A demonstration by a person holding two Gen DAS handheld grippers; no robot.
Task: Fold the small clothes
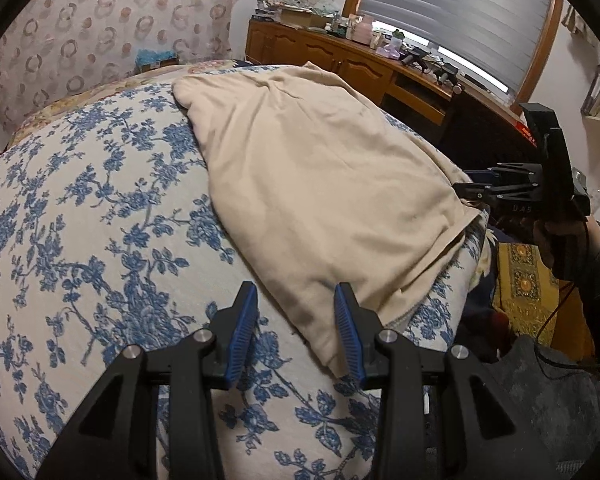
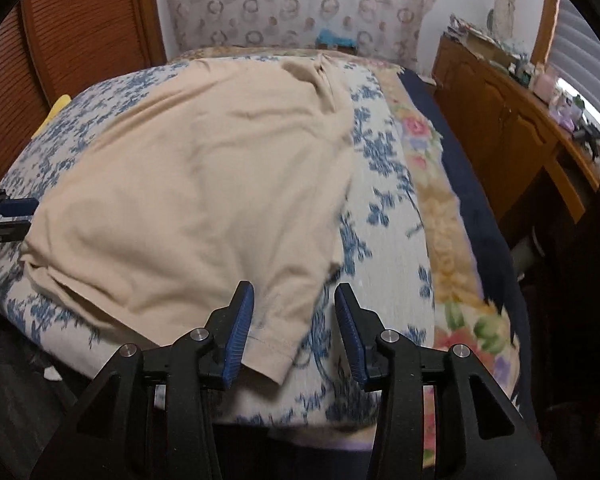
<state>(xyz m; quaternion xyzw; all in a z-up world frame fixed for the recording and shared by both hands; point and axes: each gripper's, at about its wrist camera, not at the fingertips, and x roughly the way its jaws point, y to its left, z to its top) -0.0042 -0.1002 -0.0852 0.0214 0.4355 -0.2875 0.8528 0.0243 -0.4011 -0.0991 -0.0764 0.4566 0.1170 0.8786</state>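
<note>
A beige garment [image 1: 320,184] lies spread on a white bedspread with blue flowers [image 1: 100,220]. My left gripper [image 1: 296,328] is open, its blue pads either side of the garment's near corner. My right gripper [image 1: 472,190] shows at the garment's right edge in the left wrist view. In the right wrist view the garment [image 2: 196,184] fills the middle. My right gripper [image 2: 294,328] is open over the hemmed sleeve end [image 2: 272,356] at the bed's edge. My left gripper [image 2: 16,212] shows at the garment's far left corner.
A wooden dresser [image 1: 340,56] with clutter stands under the window blinds. A floral blanket [image 2: 452,240] and dark navy cover [image 2: 484,216] lie right of the bedspread. A patterned curtain [image 2: 300,4] hangs behind the bed. A rug [image 1: 528,280] lies on the floor.
</note>
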